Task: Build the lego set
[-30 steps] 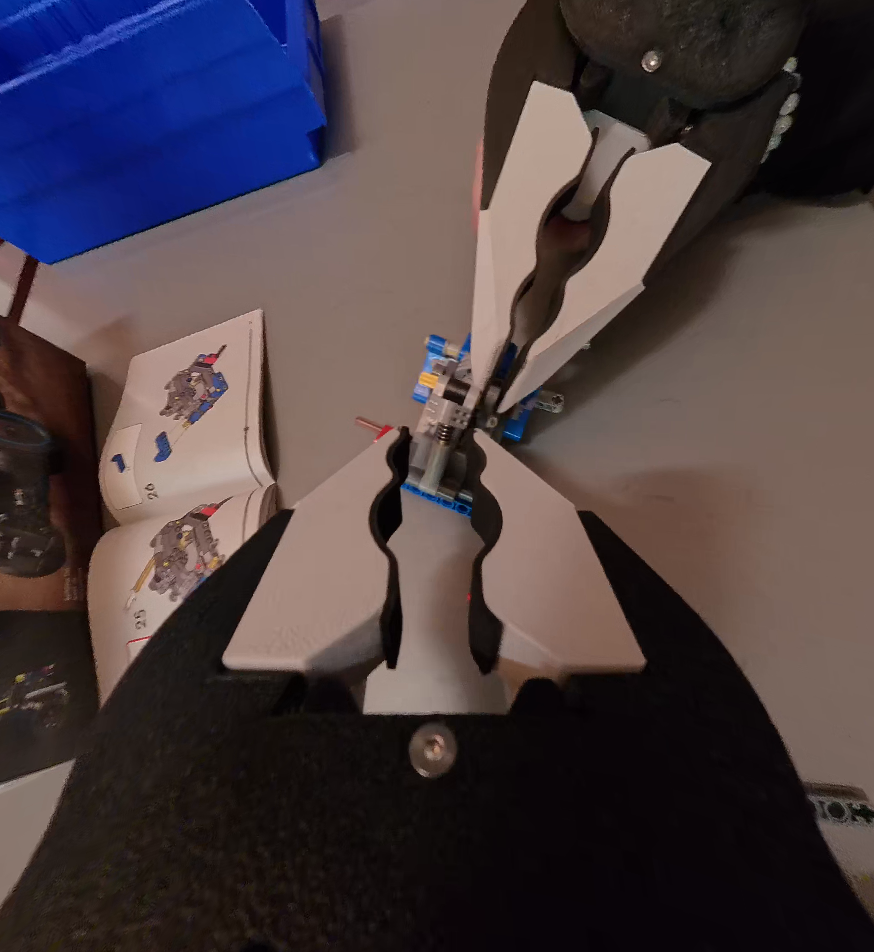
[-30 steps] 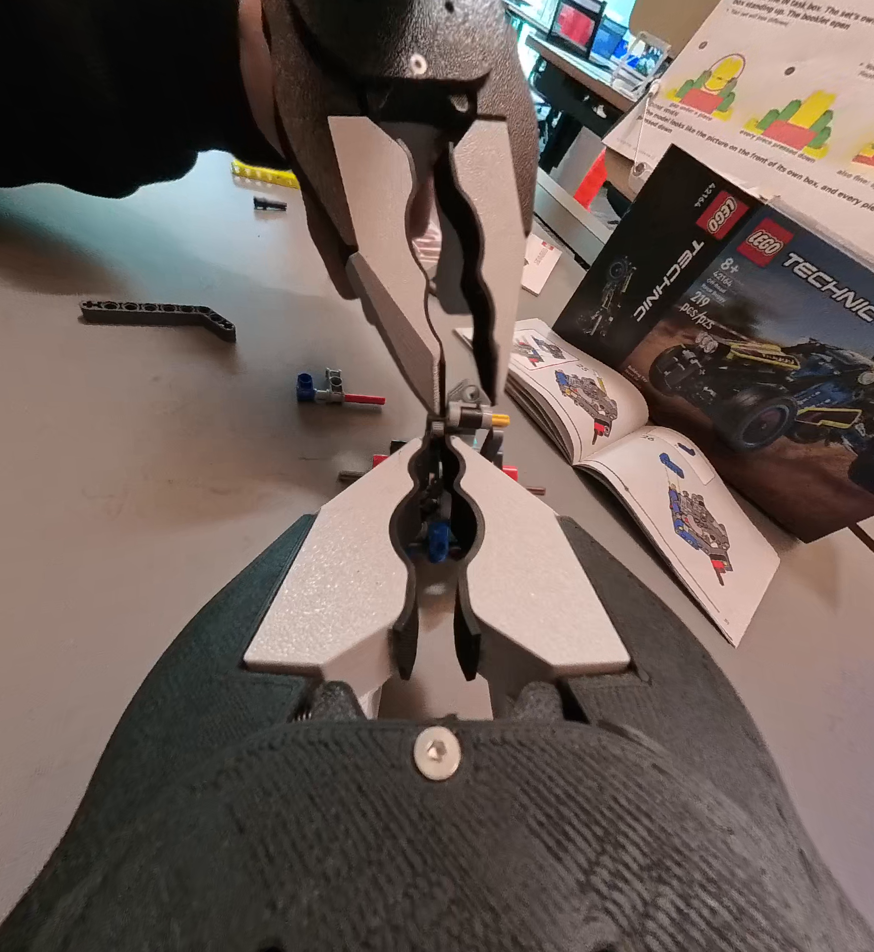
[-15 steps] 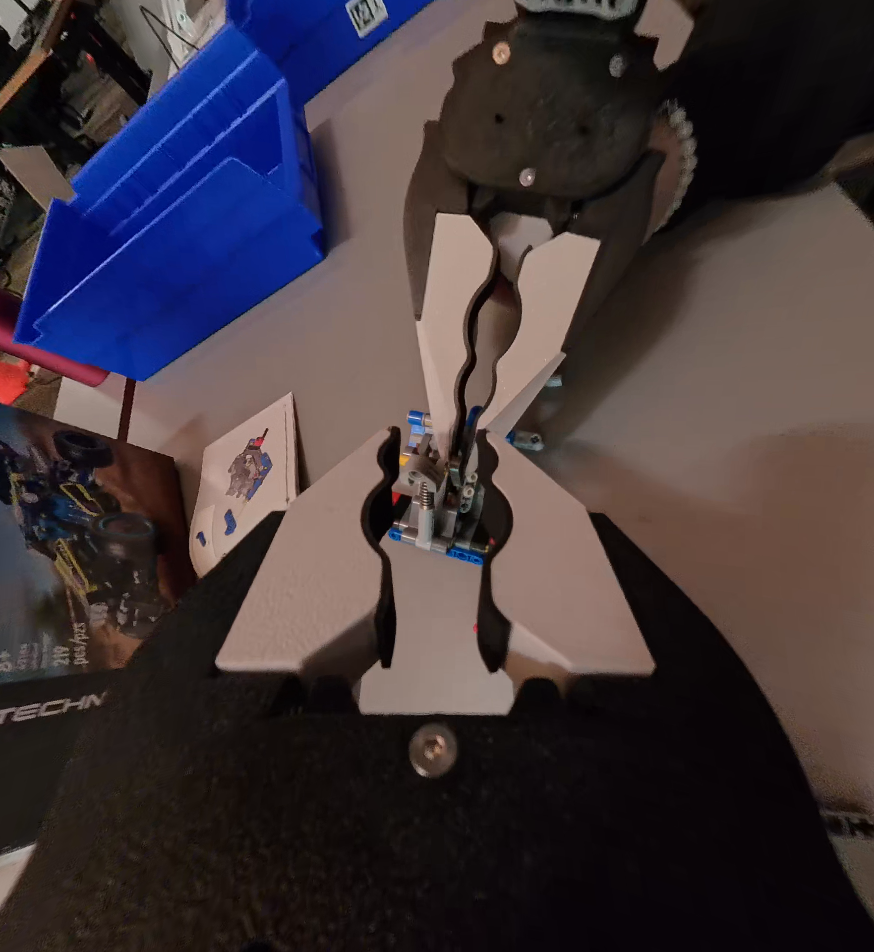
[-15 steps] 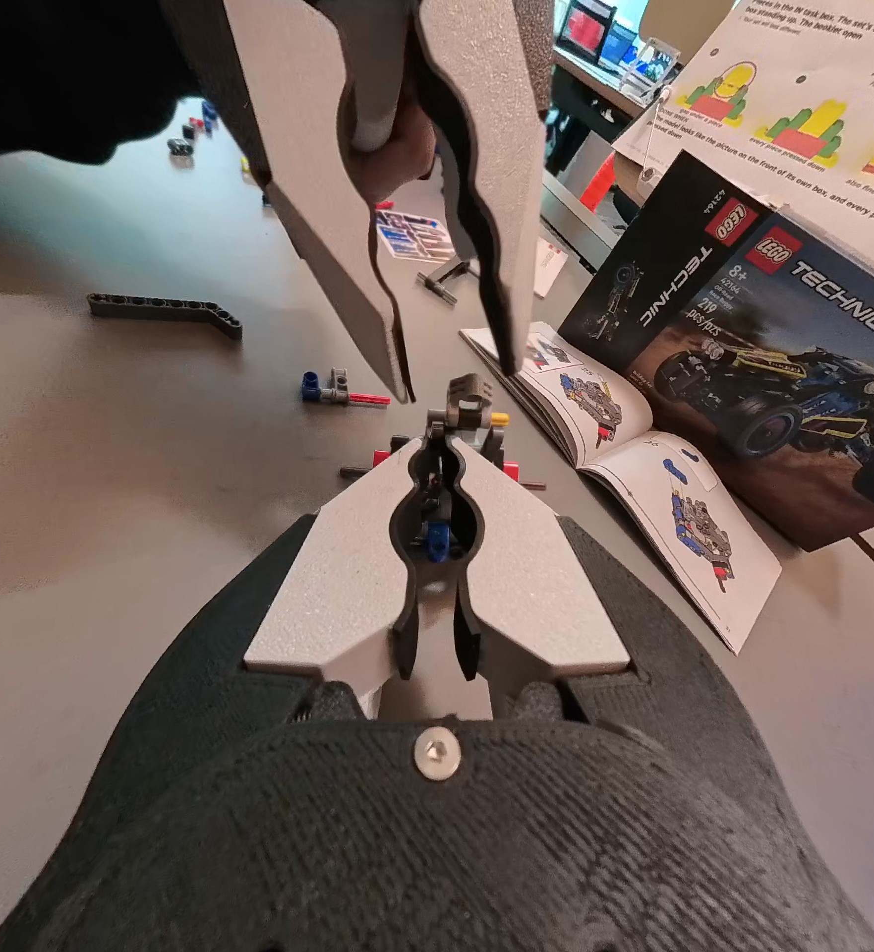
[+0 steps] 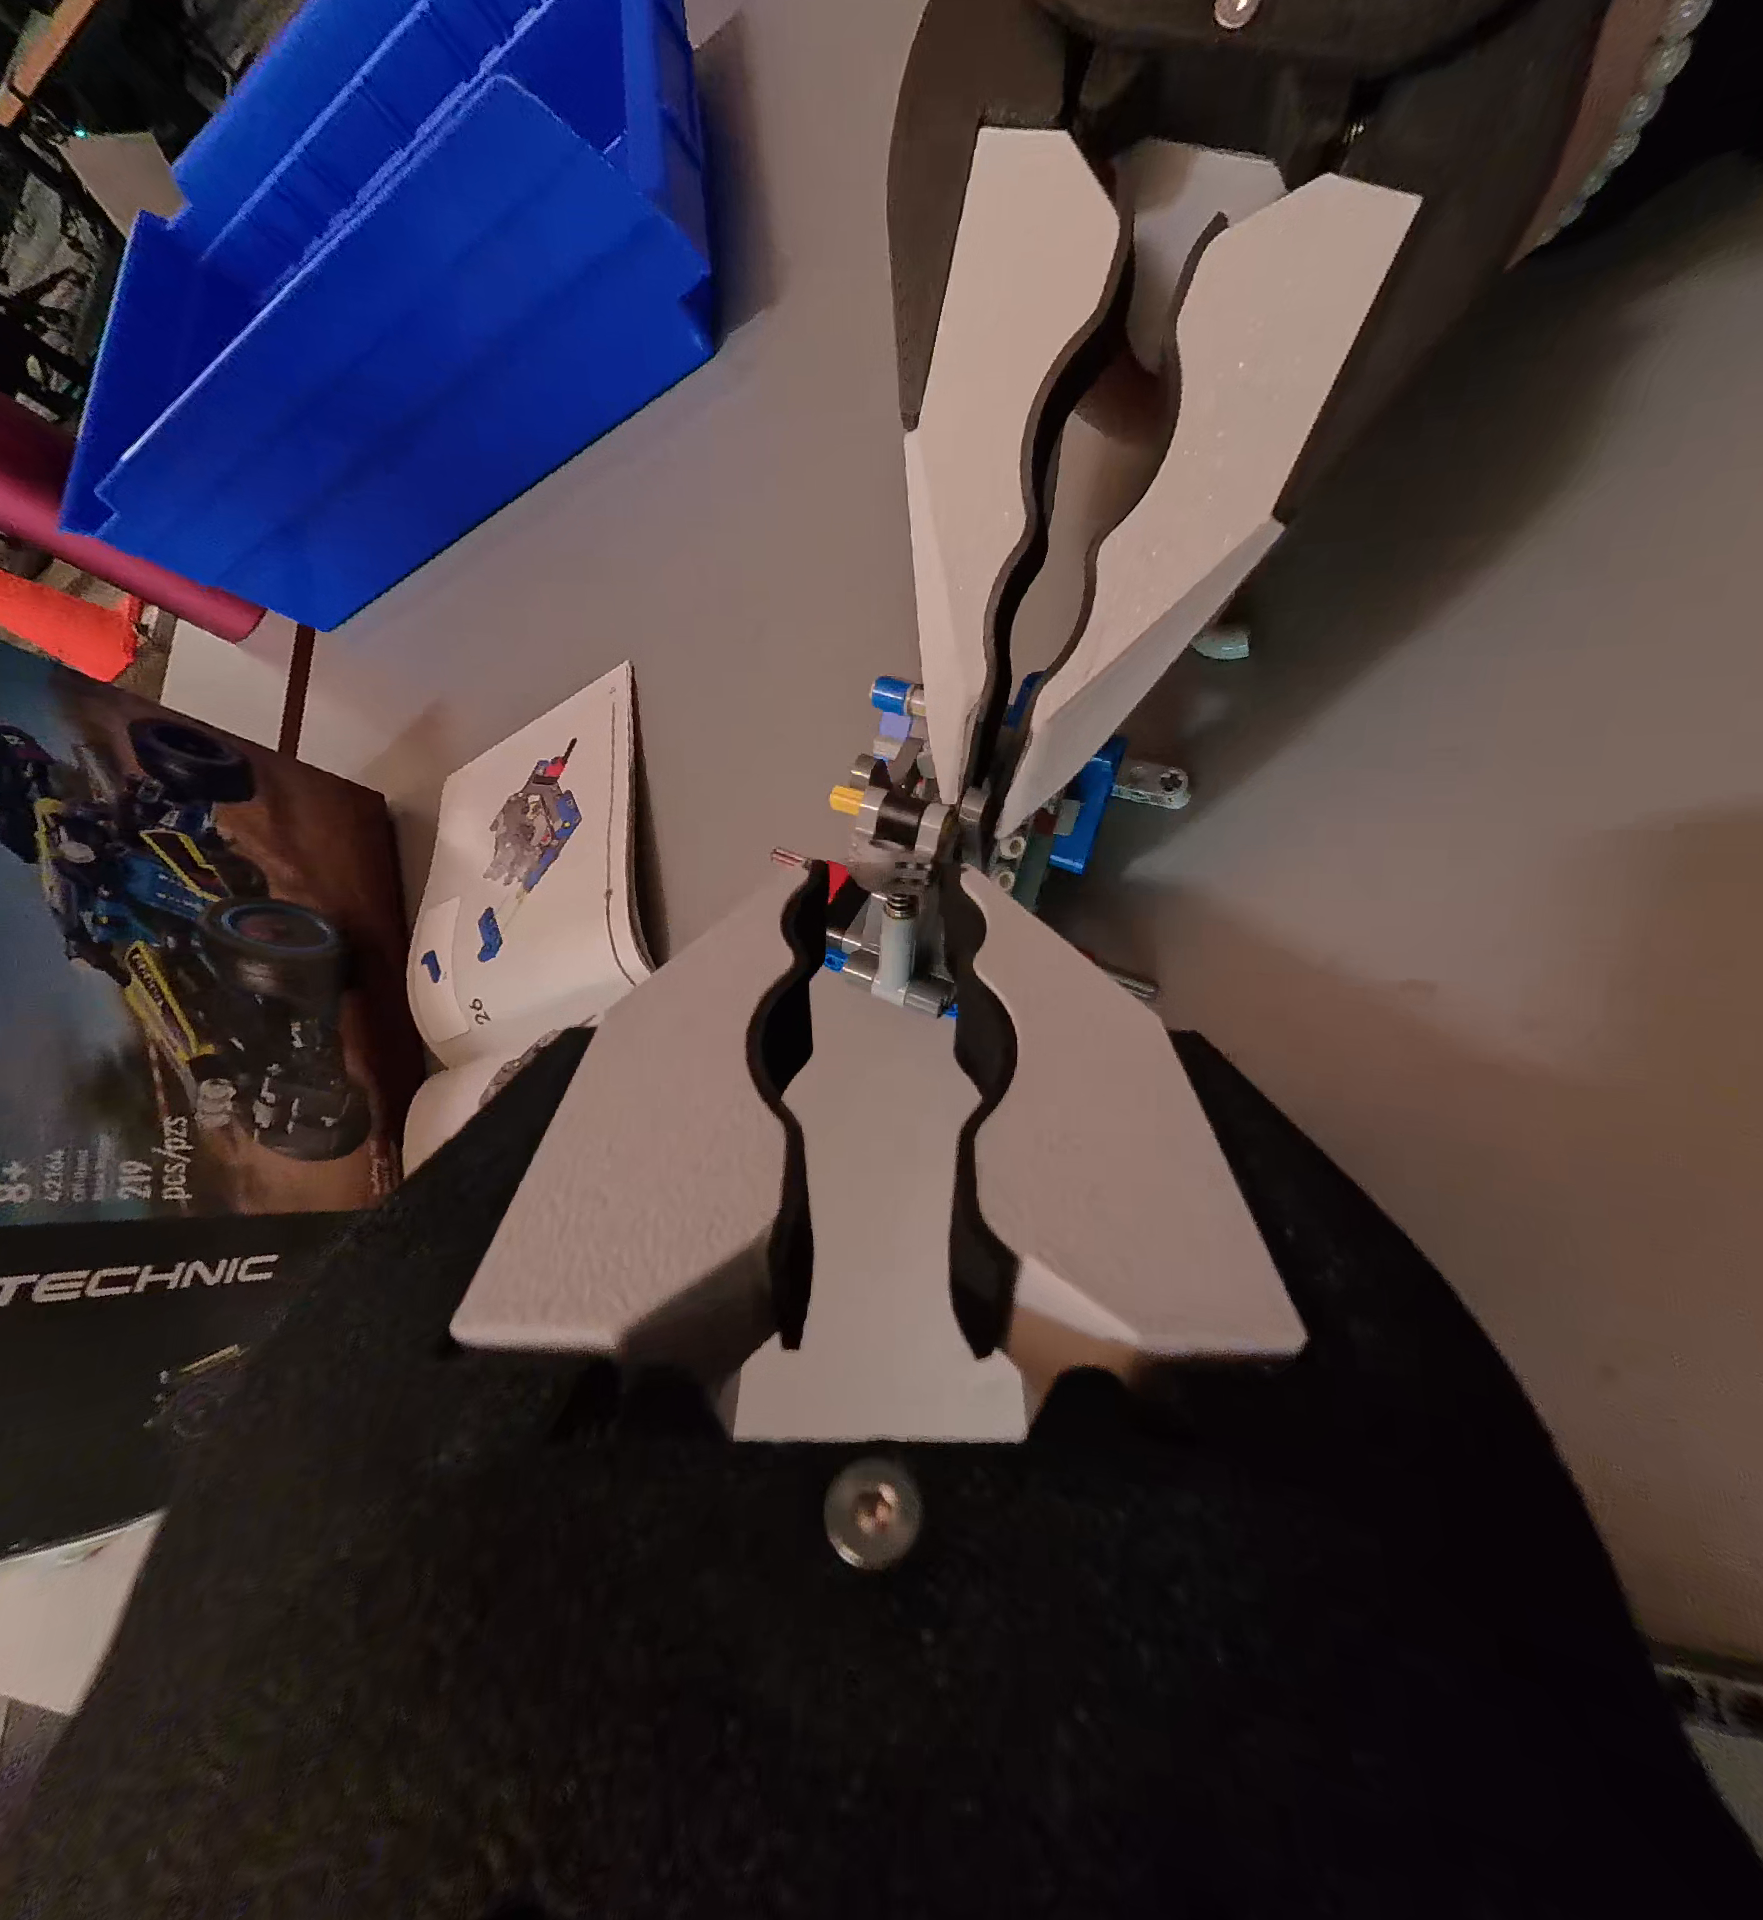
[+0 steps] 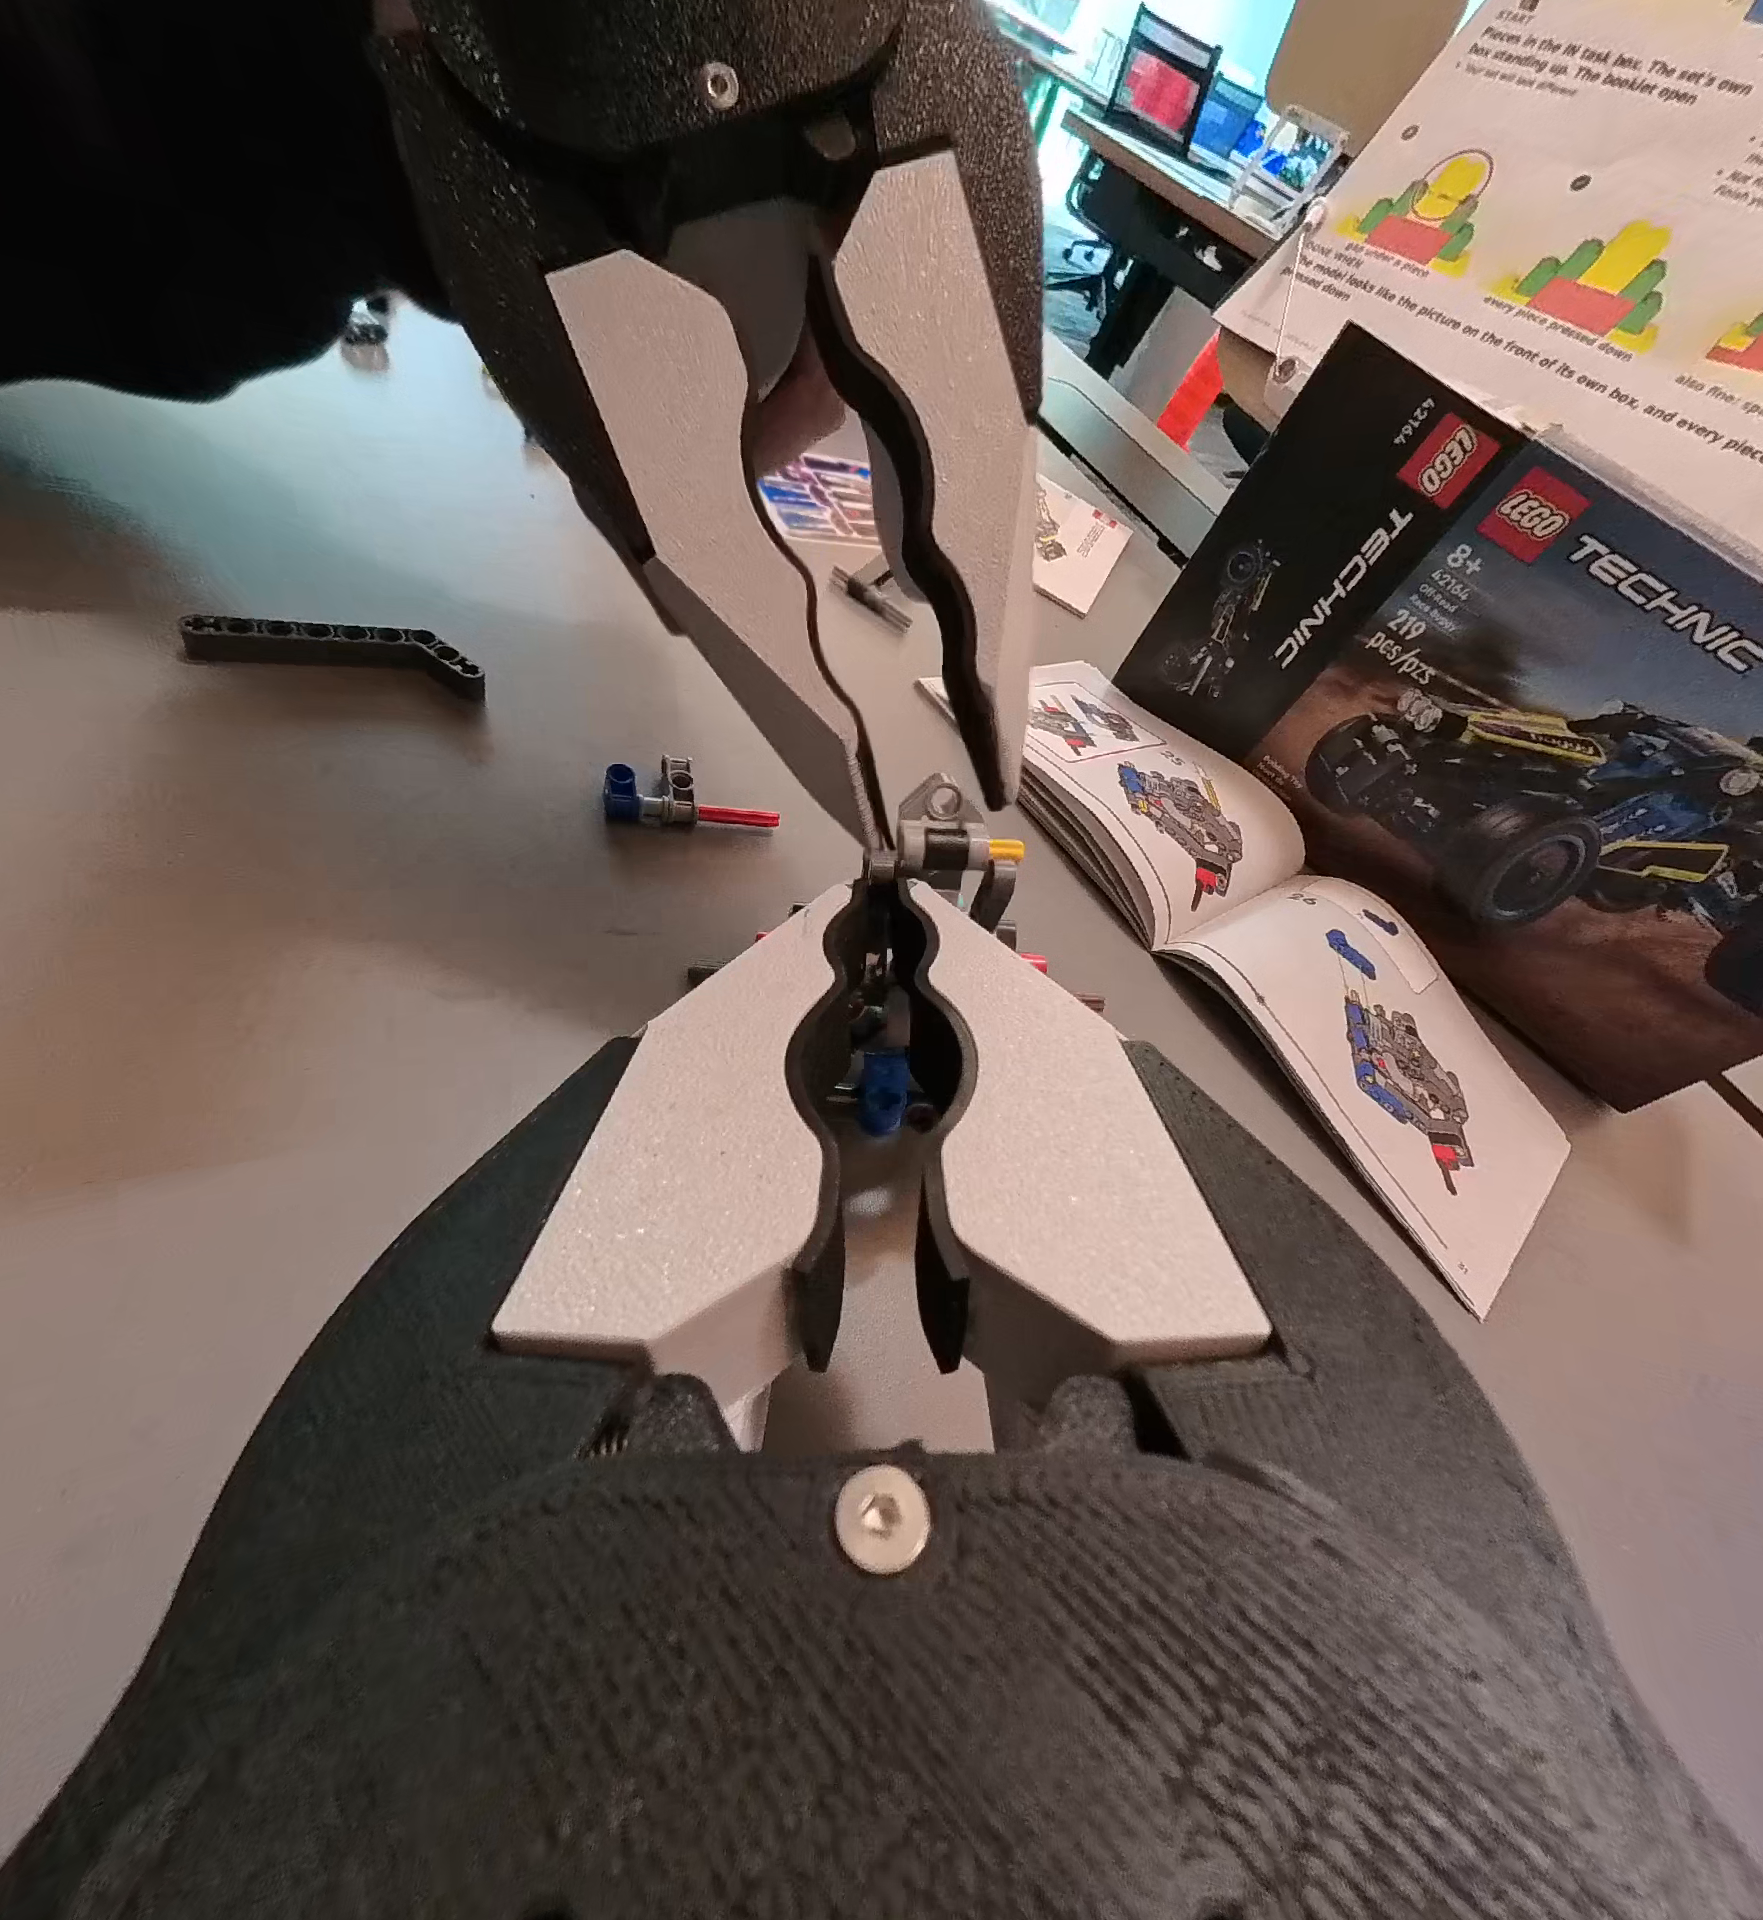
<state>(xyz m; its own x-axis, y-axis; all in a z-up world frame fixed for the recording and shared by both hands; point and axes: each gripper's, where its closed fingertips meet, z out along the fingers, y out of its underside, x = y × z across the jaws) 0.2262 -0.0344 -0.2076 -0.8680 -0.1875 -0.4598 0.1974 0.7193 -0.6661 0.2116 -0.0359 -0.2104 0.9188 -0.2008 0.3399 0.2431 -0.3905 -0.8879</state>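
Over grey table (image 5: pixel 1479 935), brick assembly (image 5: pixel 898 894) clamped at its top by right gripper (image 6: pixel 882 899), tips shut tight. Left gripper (image 5: pixel 882 914) straddling assembly, pad contact kinda unclear. Booklet (image 6: pixel 1272 935), box (image 6: pixel 1479 727) beside assembly.

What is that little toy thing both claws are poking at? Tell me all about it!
It is a small brick-built assembly of plastic pieces: grey and black parts, a yellow peg sticking out one side, blue bits and a little spring strut. It stands on the grey table. The right claw is shut on it; the left claw straddles its top.
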